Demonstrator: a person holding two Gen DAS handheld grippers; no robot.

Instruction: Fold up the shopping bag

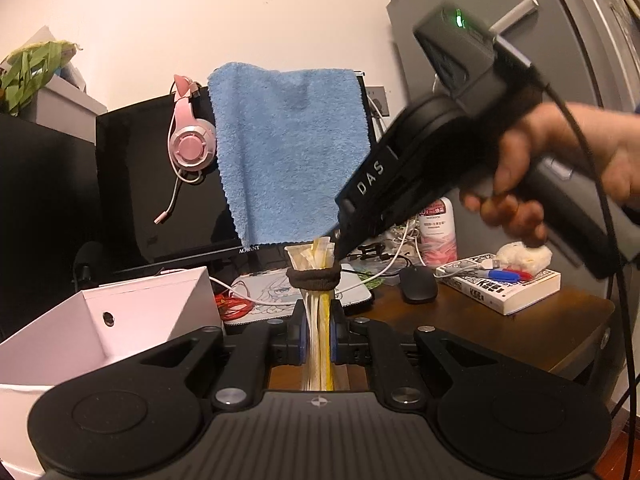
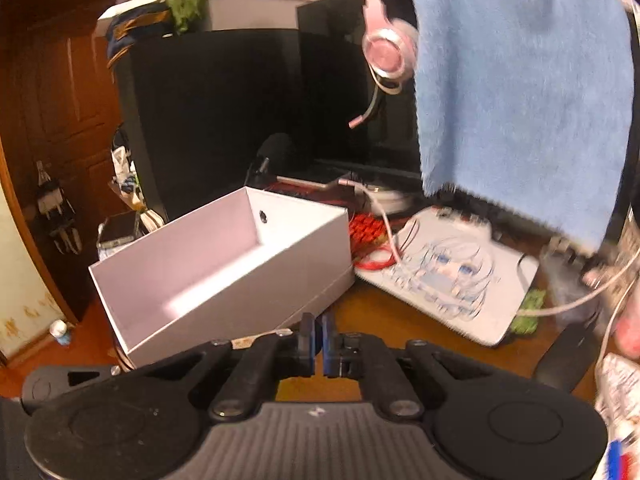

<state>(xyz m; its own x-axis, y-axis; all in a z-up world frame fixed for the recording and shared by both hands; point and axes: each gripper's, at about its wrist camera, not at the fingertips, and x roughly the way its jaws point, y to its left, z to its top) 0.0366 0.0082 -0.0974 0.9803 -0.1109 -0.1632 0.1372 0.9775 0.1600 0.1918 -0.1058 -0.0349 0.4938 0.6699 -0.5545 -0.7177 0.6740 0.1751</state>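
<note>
The shopping bag (image 1: pixel 318 332) is folded into a narrow white and yellow bundle that stands upright, bound near its top by a black elastic band (image 1: pixel 314 279). My left gripper (image 1: pixel 318 340) is shut on the bundle below the band. In the left wrist view a hand (image 1: pixel 560 160) holds my right gripper (image 1: pixel 340 246), which comes down from the upper right with its tip beside the bundle's top, just above the band. In the right wrist view, my right gripper (image 2: pixel 318 346) has its fingers nearly together with nothing between them, and the bag is out of frame.
An open white box (image 1: pixel 120 320) (image 2: pixel 224 264) sits at the left of the wooden desk (image 1: pixel 500 332). A blue towel (image 1: pixel 288 148) hangs over the monitor beside a pink headset (image 1: pixel 190 144). A printed mouse pad (image 2: pixel 452 280), black mouse (image 1: pixel 418 285), book (image 1: pixel 500 284) and cables lie behind.
</note>
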